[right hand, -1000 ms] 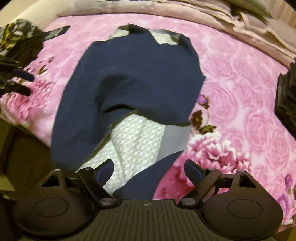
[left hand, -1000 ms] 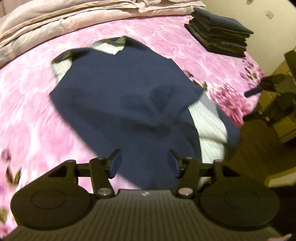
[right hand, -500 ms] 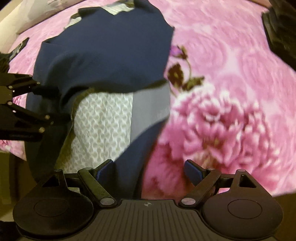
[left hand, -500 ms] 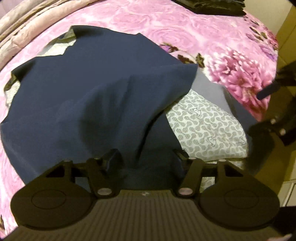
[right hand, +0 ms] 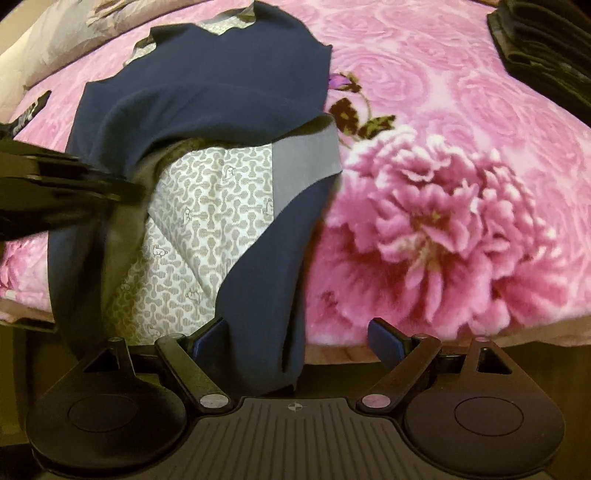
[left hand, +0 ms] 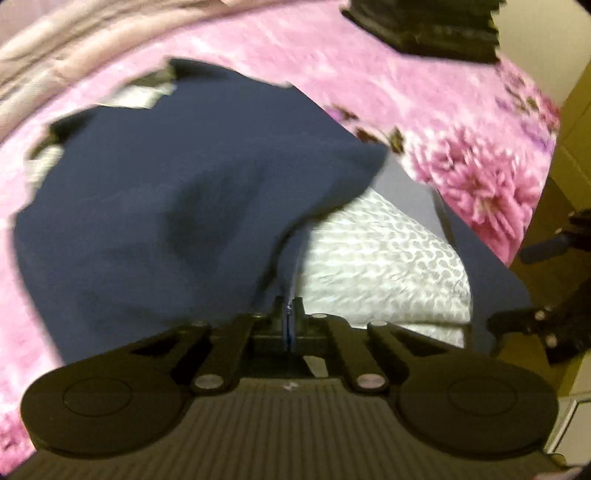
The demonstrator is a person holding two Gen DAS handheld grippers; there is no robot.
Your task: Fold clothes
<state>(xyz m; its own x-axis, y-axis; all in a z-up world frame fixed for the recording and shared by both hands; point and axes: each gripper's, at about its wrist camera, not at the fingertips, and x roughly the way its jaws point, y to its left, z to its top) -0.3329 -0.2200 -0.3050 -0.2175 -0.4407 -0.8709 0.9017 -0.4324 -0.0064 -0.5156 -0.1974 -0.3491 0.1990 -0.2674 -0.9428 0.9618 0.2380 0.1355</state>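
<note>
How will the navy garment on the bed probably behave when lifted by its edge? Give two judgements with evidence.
Probably floppy: the navy garment sags in soft folds where the left gripper pinches it. Likely light: its loose end drapes limply over the bed edge.

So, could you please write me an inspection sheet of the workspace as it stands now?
Surface: bed with pink floral blanket, garment spread on it.
Job's things: navy garment with patterned lining showing; near hem hangs over the bed edge.
Clutter: stack of dark folded clothes at the far side; beige bedding bunched along the far edge.
Grippers: left gripper shut on the garment's near hem; right gripper open, a hanging navy fold between its fingers.
Cables: nothing seen.
Surroundings: pale wall beyond the bed.
</note>
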